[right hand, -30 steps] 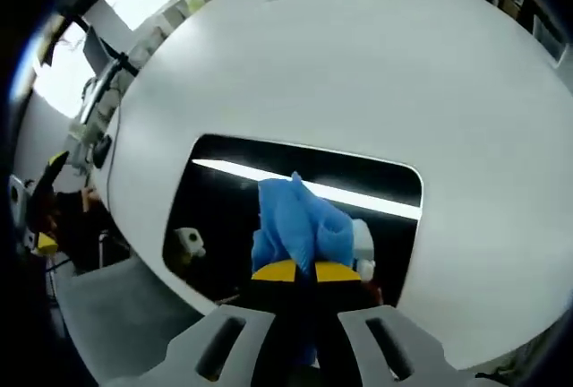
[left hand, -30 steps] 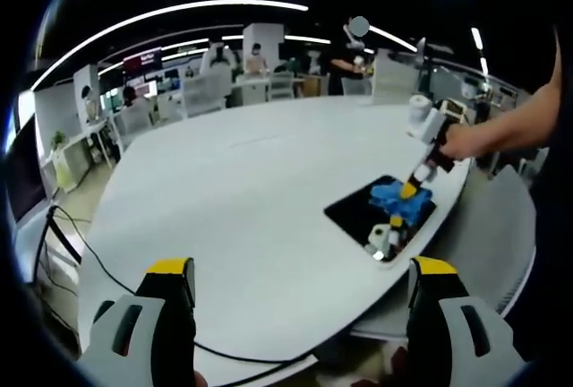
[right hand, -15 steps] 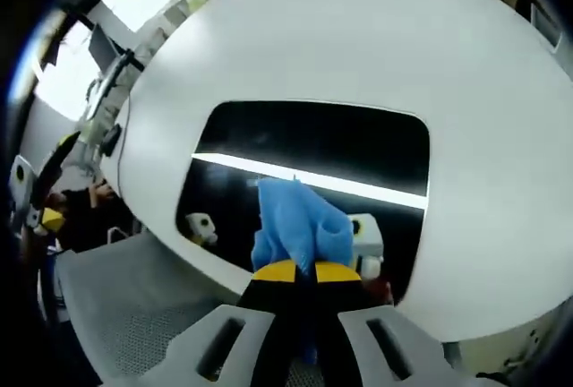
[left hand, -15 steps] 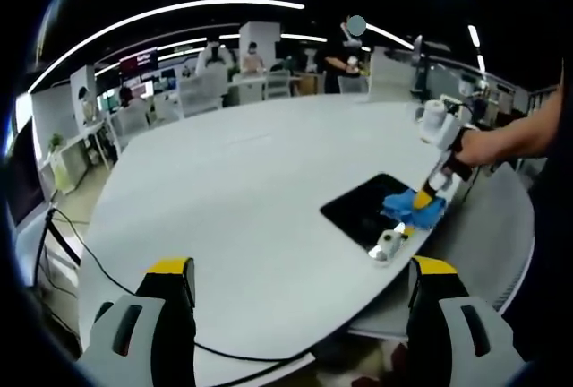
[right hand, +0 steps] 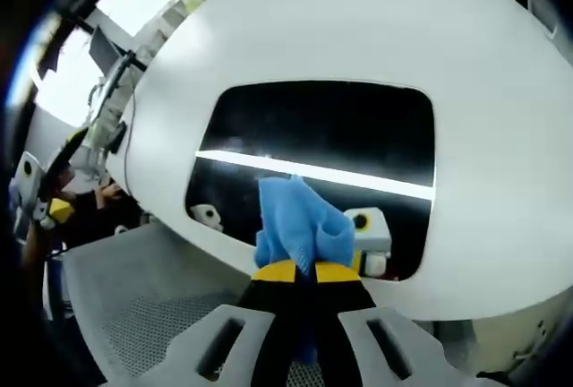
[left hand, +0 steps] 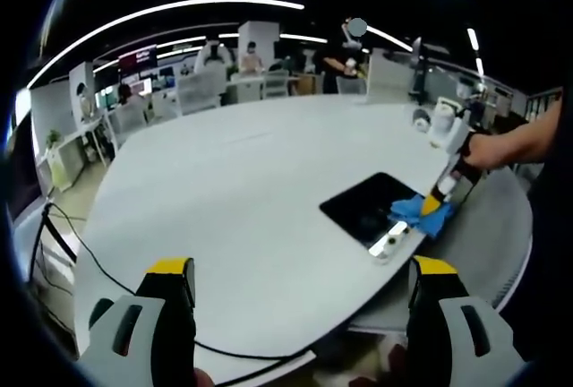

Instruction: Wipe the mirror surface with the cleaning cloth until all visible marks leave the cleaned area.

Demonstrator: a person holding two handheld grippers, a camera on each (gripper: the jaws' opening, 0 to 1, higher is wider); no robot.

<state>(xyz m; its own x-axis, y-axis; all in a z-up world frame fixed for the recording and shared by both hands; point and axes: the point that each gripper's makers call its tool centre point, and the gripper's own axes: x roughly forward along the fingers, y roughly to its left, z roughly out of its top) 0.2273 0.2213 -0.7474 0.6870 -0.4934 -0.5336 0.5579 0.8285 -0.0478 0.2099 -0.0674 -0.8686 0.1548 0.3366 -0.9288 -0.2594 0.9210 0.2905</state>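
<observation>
1. Since the earlier frames, the right gripper [left hand: 437,201] has drawn the crumpled blue cleaning cloth [right hand: 300,223] from mid-mirror toward the mirror's near edge, beside the table's rim.
2. Right gripper [right hand: 300,270]: yellow-tipped jaws pressed together, pinching the cloth, which bunches upward from the tips.
3. Dark rectangular mirror [right hand: 340,136] with rounded corners lies flat on the white round-edged table [right hand: 340,29], close to the edge nearest the person; a bright strip light is reflected as a line across its surface.
4. In the left gripper view the cloth [left hand: 423,215] covers the mirror's [left hand: 363,208] corner nearest the table edge, and a person's hand [left hand: 488,147] holds the right gripper above it.
5. Left gripper [left hand: 300,275]: yellow-tipped grey jaws set wide apart, holding nothing, hovering above the near edge of the table [left hand: 233,181], well apart from the mirror.
6. A black cable [left hand: 116,284] trails across the table's left near edge.
</observation>
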